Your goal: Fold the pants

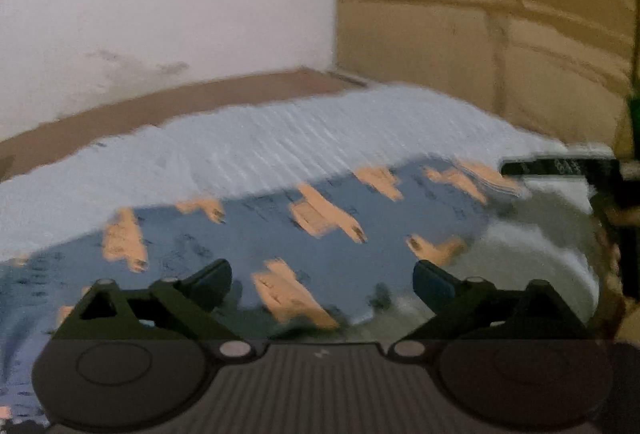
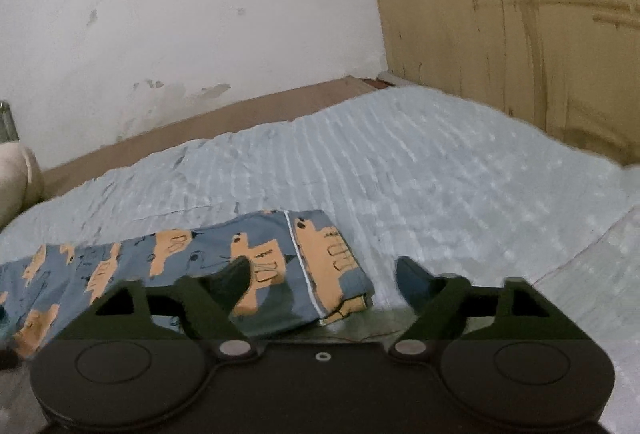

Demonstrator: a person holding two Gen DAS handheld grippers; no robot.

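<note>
The pants (image 1: 256,234) are blue with orange vehicle prints and lie flat on a pale blue ribbed bedspread (image 1: 280,129). My left gripper (image 1: 322,280) is open and empty, just above the pants' near part; this view is motion-blurred. In the right wrist view the pants (image 2: 192,266) stretch from the left edge to a hemmed end (image 2: 332,266) at centre. My right gripper (image 2: 322,278) is open and empty, its left finger (image 2: 236,280) over the fabric, its right finger (image 2: 416,282) over bare bedspread (image 2: 400,161). The other gripper's dark body (image 1: 560,166) shows at the right of the left wrist view.
A white scuffed wall (image 2: 180,13) and a brown bed frame edge (image 2: 240,113) run behind the bed. Yellowish wooden wardrobe doors (image 2: 520,33) stand at the right. A pale rounded object (image 2: 16,173) sits at the far left. A lighter sheet fold (image 2: 592,274) lies at right.
</note>
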